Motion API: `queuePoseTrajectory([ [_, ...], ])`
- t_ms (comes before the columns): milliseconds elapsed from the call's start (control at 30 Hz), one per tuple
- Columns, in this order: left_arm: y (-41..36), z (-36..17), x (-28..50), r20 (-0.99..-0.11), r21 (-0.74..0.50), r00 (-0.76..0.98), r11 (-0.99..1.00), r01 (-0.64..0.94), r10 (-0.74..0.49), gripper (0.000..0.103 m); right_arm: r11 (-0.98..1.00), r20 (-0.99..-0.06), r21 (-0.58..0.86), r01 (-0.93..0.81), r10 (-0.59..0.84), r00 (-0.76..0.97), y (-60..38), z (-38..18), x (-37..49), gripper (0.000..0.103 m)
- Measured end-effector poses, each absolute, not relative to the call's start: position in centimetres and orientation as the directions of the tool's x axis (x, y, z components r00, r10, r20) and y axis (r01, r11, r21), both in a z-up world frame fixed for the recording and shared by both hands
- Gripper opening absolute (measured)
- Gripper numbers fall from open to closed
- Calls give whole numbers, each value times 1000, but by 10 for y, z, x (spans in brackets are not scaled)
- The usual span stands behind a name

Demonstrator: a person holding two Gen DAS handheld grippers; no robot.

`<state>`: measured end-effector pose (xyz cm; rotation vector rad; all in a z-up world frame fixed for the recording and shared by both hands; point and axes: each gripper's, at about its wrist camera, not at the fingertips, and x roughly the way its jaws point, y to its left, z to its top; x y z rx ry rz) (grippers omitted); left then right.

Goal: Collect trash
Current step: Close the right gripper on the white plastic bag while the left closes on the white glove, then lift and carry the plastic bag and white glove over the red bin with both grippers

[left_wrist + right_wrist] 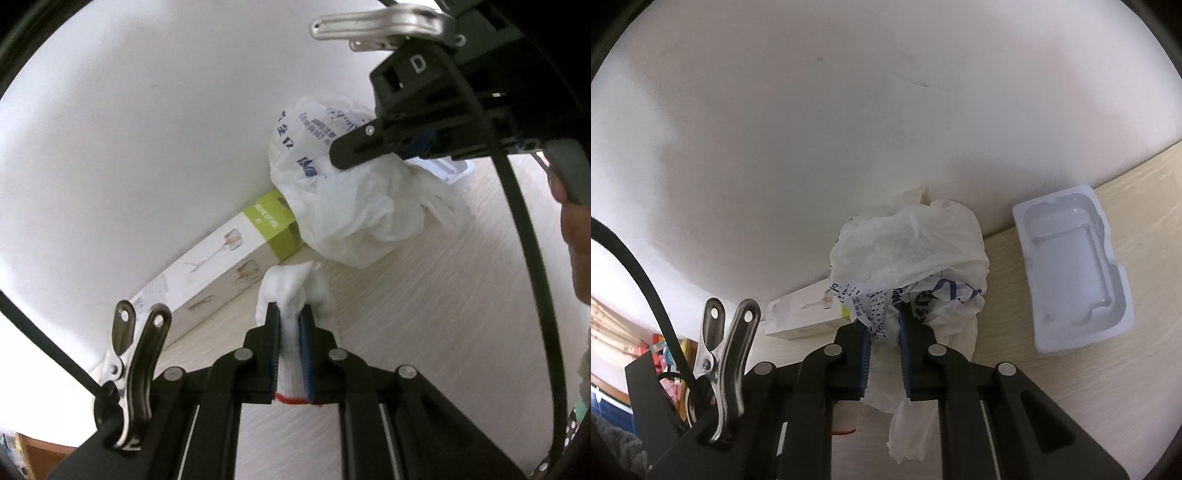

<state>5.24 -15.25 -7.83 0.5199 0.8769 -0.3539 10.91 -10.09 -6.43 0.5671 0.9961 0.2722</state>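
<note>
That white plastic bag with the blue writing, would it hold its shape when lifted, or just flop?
Probably flop: the plastic bag is thin and crumpled, and its loose end hangs below the right gripper pinching it. It looks light. Its glossy film may be slippery, so it could slide out.

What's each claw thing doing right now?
Left gripper: closed on a white glove.
Right gripper: closed on a white plastic bag.

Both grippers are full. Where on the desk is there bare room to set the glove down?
Bare wood lies in front of the plastic bag, between it and the plastic tray, and nearer than the tray. The left gripper pinches the white glove over open wood beside the long box. It is crowded along the wall, where box and bag sit.
</note>
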Motion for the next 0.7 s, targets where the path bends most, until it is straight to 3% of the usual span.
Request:
queuePoseTrajectory([
  [700,-52,-34,18,-796,214,605,940,266,10,10,809,-657,583,-71,521,545,-69,-35,58,13],
])
